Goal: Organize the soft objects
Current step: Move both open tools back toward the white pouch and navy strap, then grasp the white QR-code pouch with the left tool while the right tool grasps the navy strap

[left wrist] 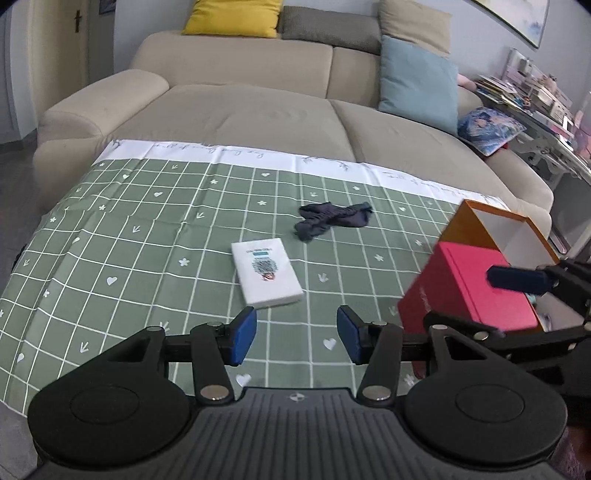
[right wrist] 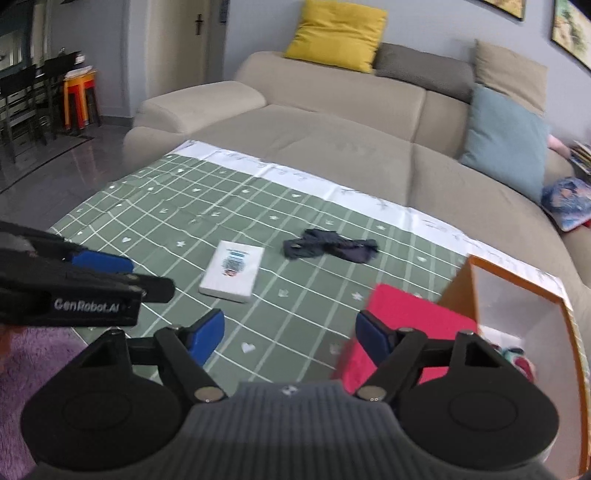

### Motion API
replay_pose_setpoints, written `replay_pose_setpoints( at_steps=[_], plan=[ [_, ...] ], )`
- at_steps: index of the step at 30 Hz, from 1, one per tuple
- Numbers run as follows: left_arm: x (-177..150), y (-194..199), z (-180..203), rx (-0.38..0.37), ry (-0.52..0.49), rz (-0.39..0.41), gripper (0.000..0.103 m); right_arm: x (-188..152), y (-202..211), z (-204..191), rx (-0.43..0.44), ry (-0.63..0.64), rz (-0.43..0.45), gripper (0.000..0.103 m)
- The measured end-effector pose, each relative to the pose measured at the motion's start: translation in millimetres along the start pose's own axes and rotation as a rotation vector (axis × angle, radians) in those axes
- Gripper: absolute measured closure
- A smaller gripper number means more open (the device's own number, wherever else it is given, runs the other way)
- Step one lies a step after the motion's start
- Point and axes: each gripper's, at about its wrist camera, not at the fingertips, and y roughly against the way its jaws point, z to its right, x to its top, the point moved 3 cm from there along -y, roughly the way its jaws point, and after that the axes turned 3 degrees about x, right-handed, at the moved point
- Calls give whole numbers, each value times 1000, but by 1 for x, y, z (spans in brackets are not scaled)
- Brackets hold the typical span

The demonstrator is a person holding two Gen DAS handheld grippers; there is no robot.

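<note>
A crumpled dark navy cloth [left wrist: 334, 218] [right wrist: 328, 245] lies on the green checked sheet [left wrist: 147, 240] [right wrist: 166, 206] spread over the sofa seat. Nearer sits a flat white pack [left wrist: 266, 273] [right wrist: 232, 271]. At the right stands an orange box [left wrist: 498, 229] [right wrist: 517, 295] with a white inside, and a red box [left wrist: 469, 291] [right wrist: 406, 317] leans tilted at its opening. My left gripper [left wrist: 296, 335] [right wrist: 103, 262] hovers open over the sheet with nothing between its blue pads. My right gripper [right wrist: 290, 335] [left wrist: 517, 280] is open beside the red box; its right pad overlaps the box without pressing it.
The beige sofa [left wrist: 240, 66] carries a yellow cushion [left wrist: 232, 16], a teal cushion [left wrist: 417, 81] and a blue patterned one [left wrist: 487, 129]. Colourful items [right wrist: 517, 358] show inside the orange box. A purple rug [right wrist: 37, 369] lies below left; chairs and an orange stool [right wrist: 77, 96] stand far left.
</note>
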Motion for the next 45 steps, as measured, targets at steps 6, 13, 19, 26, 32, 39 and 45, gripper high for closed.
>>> replay_pose_setpoints(
  at_steps=[6, 13, 19, 26, 32, 39, 45],
  plan=[
    [17, -32, -13, 8, 44, -55, 33, 19, -47, 2, 21, 14, -63, 43],
    [39, -76, -18, 28, 60, -99, 21, 40, -93, 17, 27, 25, -152, 43],
    [46, -123, -24, 35, 108, -161, 20, 44, -133, 19, -17, -10, -230, 47],
    [41, -163, -23, 77, 124, -185, 20, 36, -168, 17, -53, -63, -247, 48],
    [40, -184, -12, 97, 101, -202, 15, 31, -180, 18, -56, -25, -239, 48],
    [40, -198, -7, 199, 50, -201, 15, 31, -186, 19, -22, -41, -245, 47],
    [37, -201, -17, 205, 89, -222, 15, 30, -188, 23, -13, -73, -259, 46]
  ],
)
